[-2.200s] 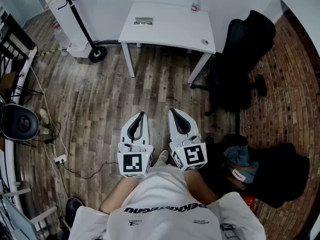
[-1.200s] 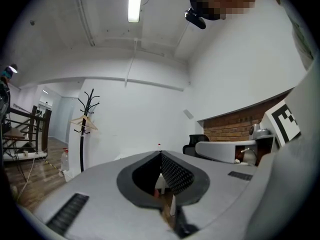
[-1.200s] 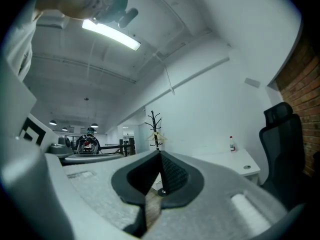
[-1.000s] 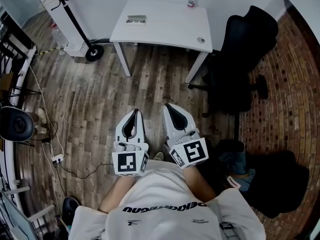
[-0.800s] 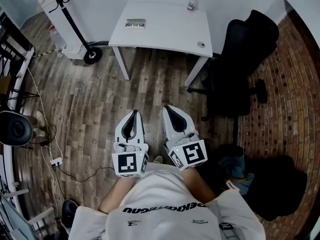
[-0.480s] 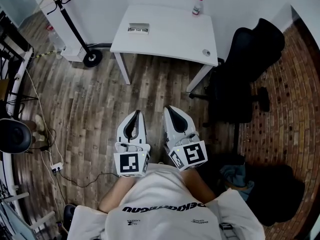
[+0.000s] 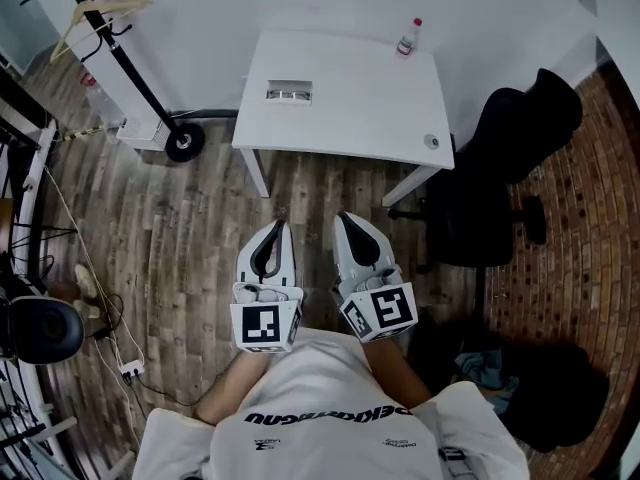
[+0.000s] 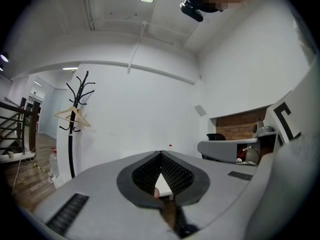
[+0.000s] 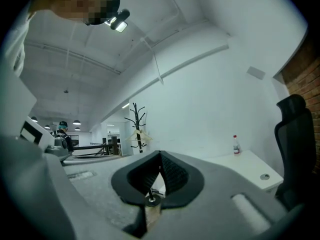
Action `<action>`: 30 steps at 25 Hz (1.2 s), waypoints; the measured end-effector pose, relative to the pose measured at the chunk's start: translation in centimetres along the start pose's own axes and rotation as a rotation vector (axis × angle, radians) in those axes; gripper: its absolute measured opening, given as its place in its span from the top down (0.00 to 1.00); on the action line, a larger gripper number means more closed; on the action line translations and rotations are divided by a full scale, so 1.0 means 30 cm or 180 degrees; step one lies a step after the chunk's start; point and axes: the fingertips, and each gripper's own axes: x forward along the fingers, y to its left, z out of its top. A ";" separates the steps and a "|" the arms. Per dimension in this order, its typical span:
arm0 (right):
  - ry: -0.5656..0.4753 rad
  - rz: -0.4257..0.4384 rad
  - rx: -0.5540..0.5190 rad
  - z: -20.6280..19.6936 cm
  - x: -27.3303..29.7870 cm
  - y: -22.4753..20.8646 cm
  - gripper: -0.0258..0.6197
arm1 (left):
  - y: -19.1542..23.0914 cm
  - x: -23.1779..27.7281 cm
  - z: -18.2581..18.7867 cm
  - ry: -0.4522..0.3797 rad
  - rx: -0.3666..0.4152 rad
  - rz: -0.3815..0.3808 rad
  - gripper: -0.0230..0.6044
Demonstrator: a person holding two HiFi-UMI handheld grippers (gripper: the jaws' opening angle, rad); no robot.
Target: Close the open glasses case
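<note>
Two grippers shut, glasses case far off on table

Both tools are white moulded plastic w/ black ribbed pads and a marker cube each. Left gripper (image 7: 283, 226): jaws together, tips meeting, nothing btwn them. Right gripper (image 7: 345, 218): same, jaws together and empty. Both hang over grey-brown wood-plank floor (image 7: 190, 218).

Small rectangular grey glasses case (image 7: 288, 92) lies on smooth white rectangular table (image 7: 360, 108), nr its left edge and well apart from both grippers. It seems open; contents too small to make out.

Clear plastic bottle w/ red cap (image 7: 406, 38) stands upright at table's far right corner. Small round grey disc (image 7: 431, 141) sits nr the near right corner. Black padded office chair (image 7: 500, 158) stands just beside table's right edge.
</note>
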 end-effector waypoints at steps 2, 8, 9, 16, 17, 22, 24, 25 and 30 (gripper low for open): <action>0.0009 -0.0054 -0.0027 0.006 0.107 0.004 0.96 | 0.080 0.073 0.016 0.0008 -0.0018 -0.0053 0.97; 0.0029 -0.0208 -0.0023 0.000 0.361 0.007 0.96 | 0.272 0.255 0.037 0.0074 -0.0023 -0.0198 0.97; 0.0038 -0.0227 -0.0021 -0.001 0.395 0.007 0.96 | 0.298 0.279 0.038 0.0090 -0.0027 -0.0214 0.97; 0.0125 -0.0358 -0.0023 -0.019 0.546 -0.011 0.96 | 0.406 0.399 0.015 0.0192 -0.0081 -0.0318 0.97; 0.0138 -0.0376 -0.0031 -0.020 0.560 -0.016 0.96 | 0.414 0.412 0.008 0.0209 -0.0086 -0.0332 0.97; 0.0212 -0.0429 -0.0023 -0.060 0.648 -0.056 0.96 | 0.461 0.500 -0.033 0.0278 -0.0129 -0.0355 0.97; 0.0243 -0.0428 -0.0008 -0.079 0.684 -0.074 0.96 | 0.479 0.537 -0.049 0.0307 -0.0139 -0.0354 0.97; 0.0257 -0.0430 -0.0001 -0.087 0.702 -0.087 0.96 | 0.485 0.559 -0.056 0.0321 -0.0136 -0.0353 0.97; 0.0291 -0.0431 0.0063 -0.113 0.800 -0.191 0.96 | 0.501 0.691 -0.081 0.0363 -0.0110 -0.0335 0.97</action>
